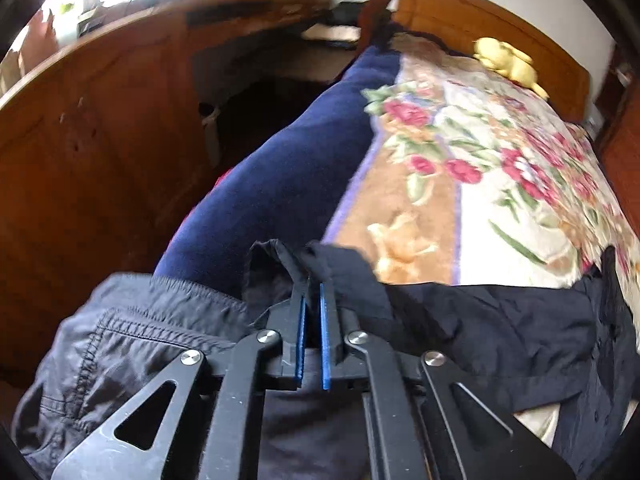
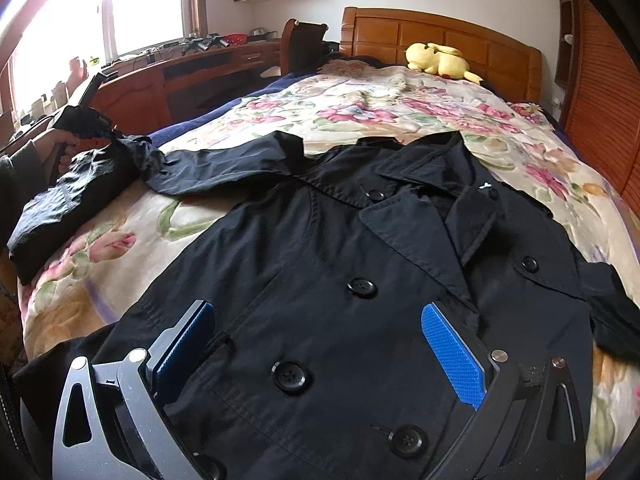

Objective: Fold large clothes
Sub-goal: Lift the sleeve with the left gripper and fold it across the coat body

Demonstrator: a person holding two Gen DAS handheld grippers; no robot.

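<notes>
Bed (image 2: 384, 92) with floral blanket, bearing a black double-breasted coat (image 2: 340, 248) laid flat, front up; left gripper (image 1: 311, 294) fingers pinching its sleeve cuff (image 1: 288, 264), right gripper (image 2: 320, 344) fingers spread over the buttons; risk: thin pinch slipping when pulled.

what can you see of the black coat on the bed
The black coat lies face up on the floral blanket, collar toward the headboard. Thin, matte woven cloth, wide lapels, double rows of black buttons. One sleeve stretches sideways, its end pinched in the left claw. The right claw hangs open over the front.
</notes>
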